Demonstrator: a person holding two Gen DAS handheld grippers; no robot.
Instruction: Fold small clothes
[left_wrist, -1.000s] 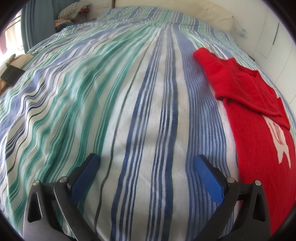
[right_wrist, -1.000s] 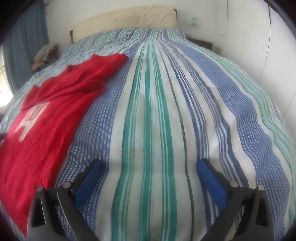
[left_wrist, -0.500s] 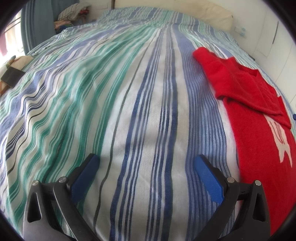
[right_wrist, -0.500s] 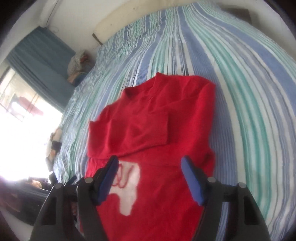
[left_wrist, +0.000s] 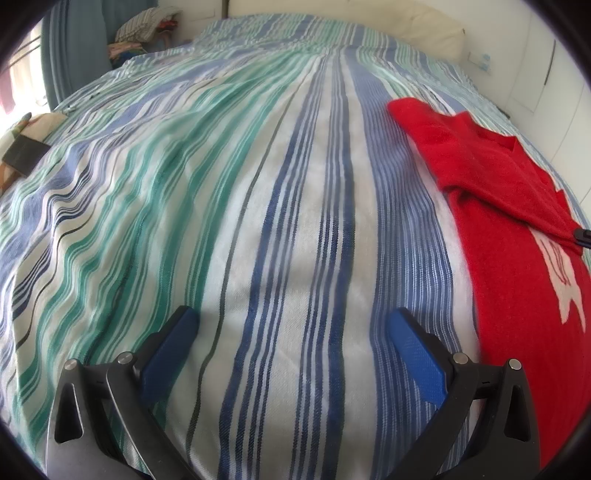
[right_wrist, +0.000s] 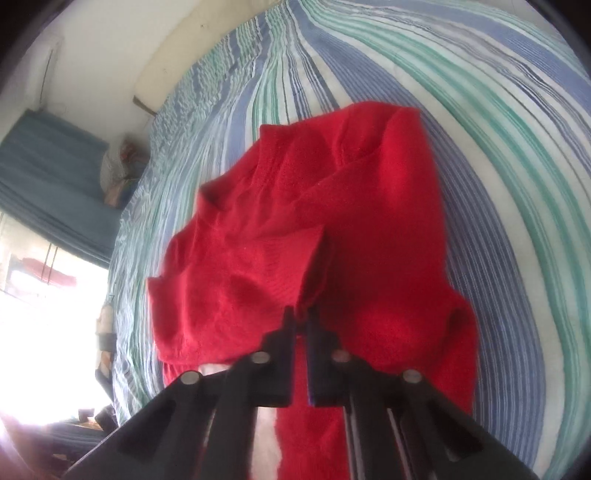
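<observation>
Right wrist view: right claw (right_wrist: 301, 317) has just been closing and is now pressed together, pinching a fold of the red sweater (right_wrist: 369, 229) at the cuff edge of a sleeve (right_wrist: 258, 258) that lies folded across the chest. Cloth puckers up between the tips. Sweater lies on the striped bed (right_wrist: 498, 129), neck toward the headboard (right_wrist: 166, 62); white motif partly hidden under the claw. Blue curtain (right_wrist: 48, 177) and bright window (right_wrist: 37, 314) at left.

Left wrist view: left claw (left_wrist: 291, 325) spread wide, nothing between the blue pads (left_wrist: 415, 350); it hangs over bare striped bed (left_wrist: 258, 221) cover, apart from the sweater. Sweater (left_wrist: 517, 258) sits at right edge of view, folded sleeve on top, white motif (left_wrist: 565, 280) showing below it. Tip of the right claw (left_wrist: 583, 236) just visible at the sleeve's edge. Clothes pile (left_wrist: 144, 29) in far left corner beside the curtain (left_wrist: 74, 48). Dark flat item (left_wrist: 24, 155) at left bed edge; cannot tell what it is.
</observation>
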